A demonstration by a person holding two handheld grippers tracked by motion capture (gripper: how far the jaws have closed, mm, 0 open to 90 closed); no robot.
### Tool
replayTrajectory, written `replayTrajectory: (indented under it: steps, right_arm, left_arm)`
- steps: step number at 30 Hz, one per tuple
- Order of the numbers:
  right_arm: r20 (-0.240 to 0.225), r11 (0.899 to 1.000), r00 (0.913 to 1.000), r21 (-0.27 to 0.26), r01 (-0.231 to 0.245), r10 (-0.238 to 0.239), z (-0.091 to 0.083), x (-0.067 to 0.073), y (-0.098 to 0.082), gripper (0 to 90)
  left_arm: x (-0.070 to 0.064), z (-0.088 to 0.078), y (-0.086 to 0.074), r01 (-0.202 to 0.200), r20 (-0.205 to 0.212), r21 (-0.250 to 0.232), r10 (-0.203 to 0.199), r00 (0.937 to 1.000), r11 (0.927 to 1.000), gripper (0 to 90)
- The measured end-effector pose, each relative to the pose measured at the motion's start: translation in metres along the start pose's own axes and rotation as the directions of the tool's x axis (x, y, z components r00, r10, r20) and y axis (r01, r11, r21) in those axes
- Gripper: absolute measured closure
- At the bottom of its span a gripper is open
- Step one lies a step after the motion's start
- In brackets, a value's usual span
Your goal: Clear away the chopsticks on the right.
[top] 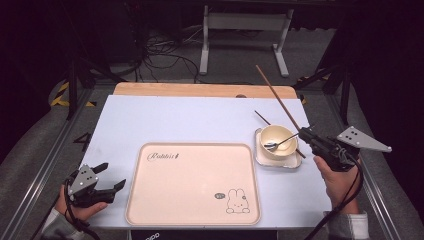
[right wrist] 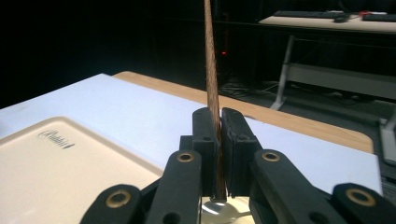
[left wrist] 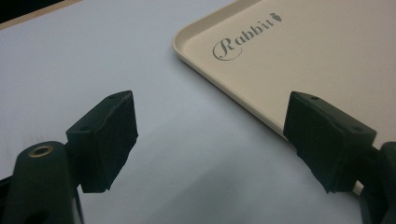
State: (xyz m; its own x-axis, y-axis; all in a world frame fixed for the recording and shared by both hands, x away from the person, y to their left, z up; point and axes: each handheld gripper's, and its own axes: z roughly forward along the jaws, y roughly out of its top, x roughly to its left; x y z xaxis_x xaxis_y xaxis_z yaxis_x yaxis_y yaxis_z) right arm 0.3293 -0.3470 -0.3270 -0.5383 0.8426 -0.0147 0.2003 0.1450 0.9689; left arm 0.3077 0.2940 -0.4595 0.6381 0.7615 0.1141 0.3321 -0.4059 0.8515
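Observation:
My right gripper (top: pixel 303 132) is shut on a long brown chopstick (top: pixel 277 97), which slants up and away over the table's far right. In the right gripper view the chopstick (right wrist: pixel 211 56) rises from between the closed pads of that gripper (right wrist: pixel 220 126). Just left of it, a cream bowl (top: pixel 276 140) with a metal spoon (top: pixel 280 144) in it sits on a square saucer (top: pixel 265 159). A second chopstick (top: pixel 262 118) lies on the table behind the bowl, partly hidden by it. My left gripper (top: pixel 111 176) rests open near the front left, nothing between its fingers (left wrist: pixel 109 135).
A large cream tray (top: pixel 192 185) with a rabbit drawing lies at the front middle of the white table; its corner (left wrist: pixel 303 46) is just right of the left gripper. A wooden strip (top: pixel 200 90) runs along the table's far edge. Stands and cables are on the floor beyond.

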Motion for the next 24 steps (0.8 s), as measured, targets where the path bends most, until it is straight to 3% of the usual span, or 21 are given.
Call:
replayTrajectory:
  steps: [7,13,21,24]
  right_arm:
    - [-0.059,0.999,0.9981,0.033,0.023,-0.021,0.008,0.020,-0.005,85.3]
    - [-0.135,0.995,0.9902,0.084,0.047,-0.035,0.019,0.046,-0.018,85.2]
    - [-0.203,0.983,0.9782,0.168,0.079,-0.043,0.033,0.075,-0.039,85.2]
    - [-0.229,0.971,0.9725,0.219,0.095,-0.044,0.043,0.086,-0.052,85.2]
  left_arm:
    - [-0.001,0.000,0.000,-0.002,0.001,0.003,0.002,1.0000,1.0000,18.3]
    - [0.000,0.000,0.000,0.002,-0.003,0.004,-0.002,1.0000,1.0000,18.3]
    - [-0.001,0.000,0.000,0.002,0.004,0.000,-0.002,1.0000,1.0000,18.0]
    - [0.000,0.000,0.000,0.003,0.002,-0.003,-0.003,1.0000,1.0000,17.8]
